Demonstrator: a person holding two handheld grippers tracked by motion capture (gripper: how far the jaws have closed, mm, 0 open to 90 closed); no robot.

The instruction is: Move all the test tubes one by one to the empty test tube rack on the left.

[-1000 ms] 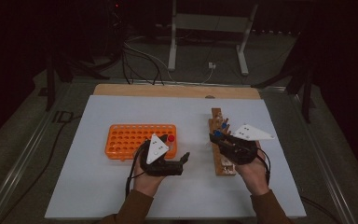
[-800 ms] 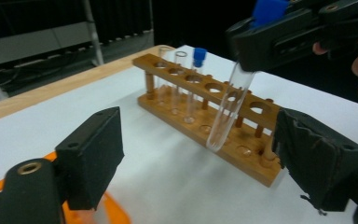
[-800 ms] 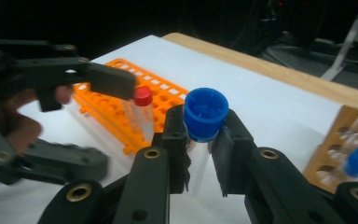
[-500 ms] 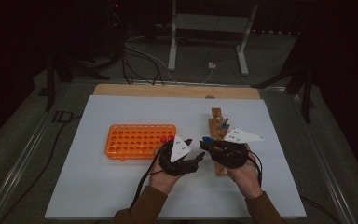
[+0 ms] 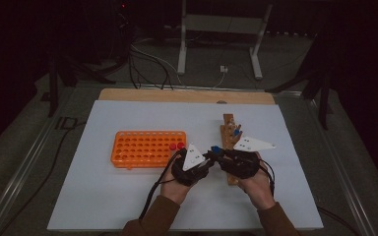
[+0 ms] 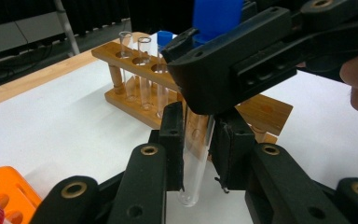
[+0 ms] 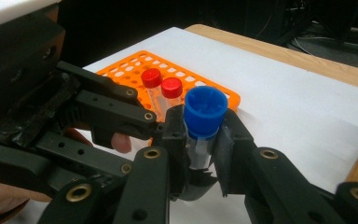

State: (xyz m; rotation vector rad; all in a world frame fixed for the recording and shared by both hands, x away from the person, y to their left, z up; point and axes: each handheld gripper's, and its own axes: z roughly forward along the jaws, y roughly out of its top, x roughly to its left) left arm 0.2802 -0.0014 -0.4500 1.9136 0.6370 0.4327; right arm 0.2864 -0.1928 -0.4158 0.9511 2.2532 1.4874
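Tube: clear test tube [image 6: 193, 158] with blue cap [image 7: 206, 106], held upright in the air above the white desk [image 5: 128, 196], between the orange rack [image 5: 142, 147] and the wooden rack [image 6: 135, 60].

Right tool: right tool [image 7: 200, 140] pressed onto the tube just under the cap, high on the glass; judged to leave the lower body free for the other tool.

Left tool: left tool [image 6: 196, 149] set around the tube's lower half, jaws either side of the glass and close against it; cannot tell whether already pinching or merely bracketing it.

Meeting place: both tools seen nose to nose in the high view, left tool [image 5: 192, 164] and right tool [image 5: 236, 162], just beside the wooden rack's near end [image 5: 231, 142]; judged a hand-over from right to left, done mid-air so neither rack gets knocked.

Orange rack: two red-capped tubes [image 7: 161, 86] standing side by side in the corner holes nearest the tools; judged the likely destination, on the left tool's side.

Wooden rack: a blue-capped tube [image 6: 164, 70] and two open tubes standing in the far holes; near holes vacant.

Risk: slippery glass, so release by the right tool judged safe only after a firm left grip.
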